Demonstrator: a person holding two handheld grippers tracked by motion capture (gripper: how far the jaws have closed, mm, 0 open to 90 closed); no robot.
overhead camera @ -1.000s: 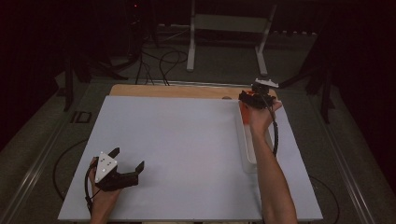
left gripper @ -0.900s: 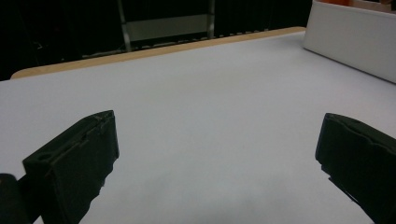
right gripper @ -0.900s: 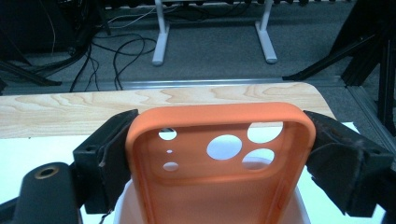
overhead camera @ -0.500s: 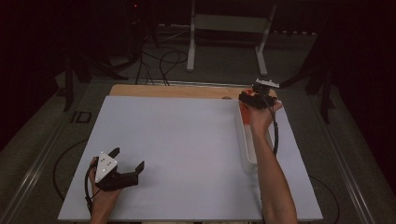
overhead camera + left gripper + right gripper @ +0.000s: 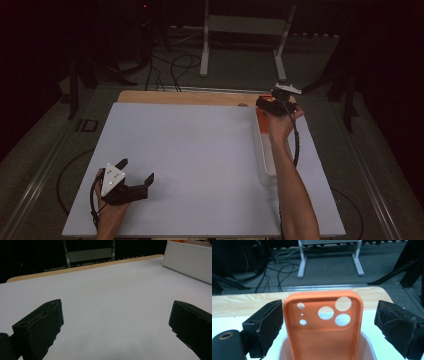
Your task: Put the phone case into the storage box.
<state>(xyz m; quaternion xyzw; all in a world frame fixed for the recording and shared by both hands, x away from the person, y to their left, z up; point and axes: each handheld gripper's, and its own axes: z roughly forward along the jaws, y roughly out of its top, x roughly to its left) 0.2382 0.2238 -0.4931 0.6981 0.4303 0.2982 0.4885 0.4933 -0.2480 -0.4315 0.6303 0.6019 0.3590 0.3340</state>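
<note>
An orange phone case point(image 5: 322, 342) stands upright at the far end of a long white tray point(image 5: 265, 162), its camera cut-outs near the top. My right gripper point(image 5: 328, 315) is open around it: the left jaw sits close against the case's edge, the right jaw well apart. From the high view the right gripper point(image 5: 266, 103) hovers over the tray's far end, with the orange case point(image 5: 263, 123) just below it. My left gripper point(image 5: 136, 170) rests open near the table's front left, and nothing lies between the jaws of the left gripper point(image 5: 115, 315).
The white table top point(image 5: 190, 150) spreads between both hands, with a wooden strip point(image 5: 185, 97) along its far edge. The tray's wall point(image 5: 187, 262) shows far right of the left gripper. Cables and a white stand point(image 5: 245, 30) lie on the floor beyond.
</note>
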